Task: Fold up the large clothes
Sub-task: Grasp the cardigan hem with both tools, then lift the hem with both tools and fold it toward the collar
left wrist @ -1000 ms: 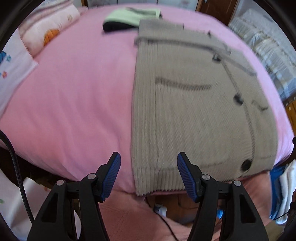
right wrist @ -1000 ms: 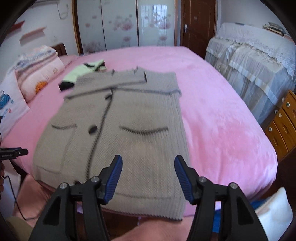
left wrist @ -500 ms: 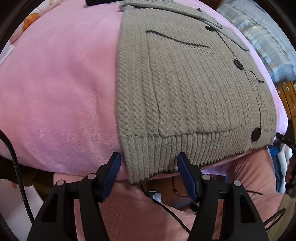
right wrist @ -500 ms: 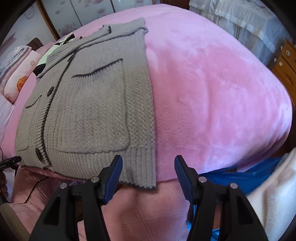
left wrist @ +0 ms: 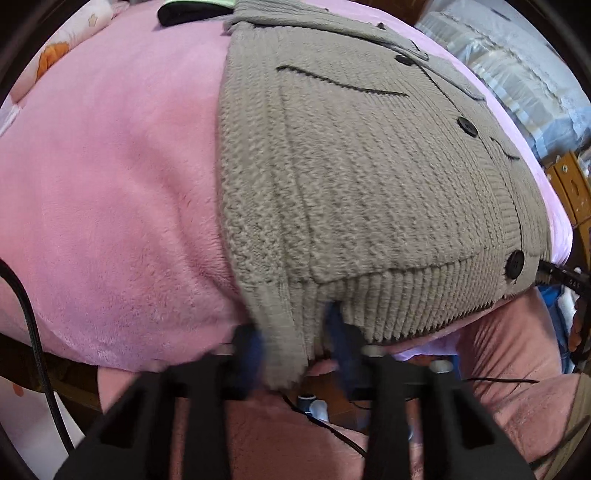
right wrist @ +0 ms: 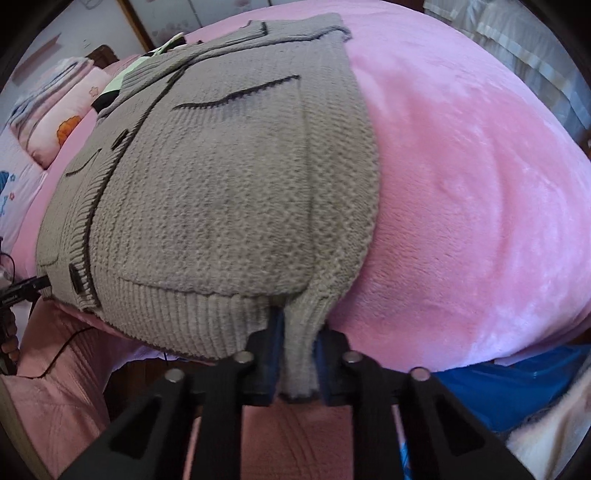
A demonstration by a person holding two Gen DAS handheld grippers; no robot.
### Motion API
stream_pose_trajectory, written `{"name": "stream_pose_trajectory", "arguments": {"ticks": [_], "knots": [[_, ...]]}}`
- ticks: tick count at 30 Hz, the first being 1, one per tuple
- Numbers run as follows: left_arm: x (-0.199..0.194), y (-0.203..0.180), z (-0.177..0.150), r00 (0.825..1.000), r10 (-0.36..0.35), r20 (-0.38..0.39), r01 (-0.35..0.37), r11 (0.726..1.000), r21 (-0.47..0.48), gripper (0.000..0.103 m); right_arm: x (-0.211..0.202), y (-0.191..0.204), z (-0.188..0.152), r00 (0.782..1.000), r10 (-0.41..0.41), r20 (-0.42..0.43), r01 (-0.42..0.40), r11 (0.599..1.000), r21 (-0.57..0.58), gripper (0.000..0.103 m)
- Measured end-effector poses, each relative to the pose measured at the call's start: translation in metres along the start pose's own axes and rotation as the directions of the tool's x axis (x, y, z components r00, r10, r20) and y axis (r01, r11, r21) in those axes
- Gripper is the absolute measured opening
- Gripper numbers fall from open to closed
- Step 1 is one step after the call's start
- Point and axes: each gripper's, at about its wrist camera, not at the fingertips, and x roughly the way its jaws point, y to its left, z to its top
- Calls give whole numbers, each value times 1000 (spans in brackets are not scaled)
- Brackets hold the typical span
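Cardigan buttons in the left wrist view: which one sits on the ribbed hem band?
The lowest button, at the hem's right end on the cardigan. The other two sit higher up the front edge.

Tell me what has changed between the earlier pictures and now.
Both grippers came down to the near hem and closed: the left gripper and the right gripper each pinch one bottom corner of the grey cardigan, bunching it. The cardigan still lies flat on the pink blanket.

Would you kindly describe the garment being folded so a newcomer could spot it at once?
Find the bed with the pink blanket; the cardigan lies flat across it, hem at the near edge. It is grey-beige ribbed knit with dark buttons and dark-trimmed pockets, unlike the small green and black garment behind it.
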Motion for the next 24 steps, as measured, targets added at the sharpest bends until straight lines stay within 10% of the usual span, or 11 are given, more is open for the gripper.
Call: {"name": "stream_pose_trajectory", "arguments": {"ticks": [6,11,18,24], "knots": [[-35,-21,14,997,-49,64,50,999,-1,9,-39,16,8,994,56,95,-53,998,-29,9],[-94,-25,55,958,-156,241,177,982,-68,8,-87,24,40,959,151,238,-152,988,-14,8],[-138,-21,153,925,-100,366,166,974,-153,8,-131,13,144,879,208,428,-245,969,32,8],[-127,8,260,921,-20,389,126,961,-246,8,-113,-5,259,865,165,474,-231,969,84,8]]}}
